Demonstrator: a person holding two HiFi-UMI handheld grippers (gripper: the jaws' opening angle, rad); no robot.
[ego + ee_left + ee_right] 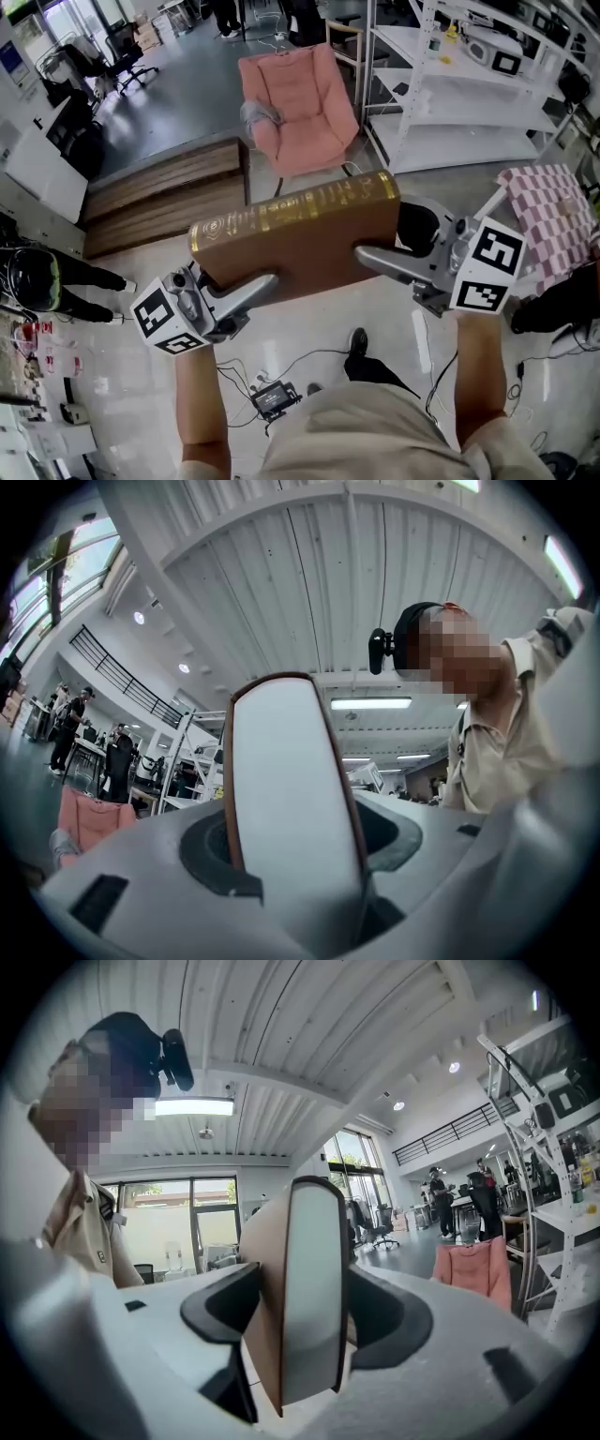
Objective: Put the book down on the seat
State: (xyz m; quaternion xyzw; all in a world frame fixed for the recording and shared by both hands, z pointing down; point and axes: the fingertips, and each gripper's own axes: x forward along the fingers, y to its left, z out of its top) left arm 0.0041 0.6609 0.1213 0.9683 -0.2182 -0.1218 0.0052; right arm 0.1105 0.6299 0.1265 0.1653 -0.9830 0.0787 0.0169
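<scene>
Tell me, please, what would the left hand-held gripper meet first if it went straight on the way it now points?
The book, which is already clamped between its jaws. Past that, the left hand-held gripper seems aimed roughly towards the right hand-held gripper, though depth is unclear.

brown book (309, 239) (gold-banded spine), pink seat (298, 112), checkered cloth (548, 211).

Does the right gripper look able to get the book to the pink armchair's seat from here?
Probably, after walking closer: nothing stands between the right gripper with the book and the pink armchair; wooden platform and white shelving flank the way. The seat looks free, bar grey cloth on one arm.
</scene>
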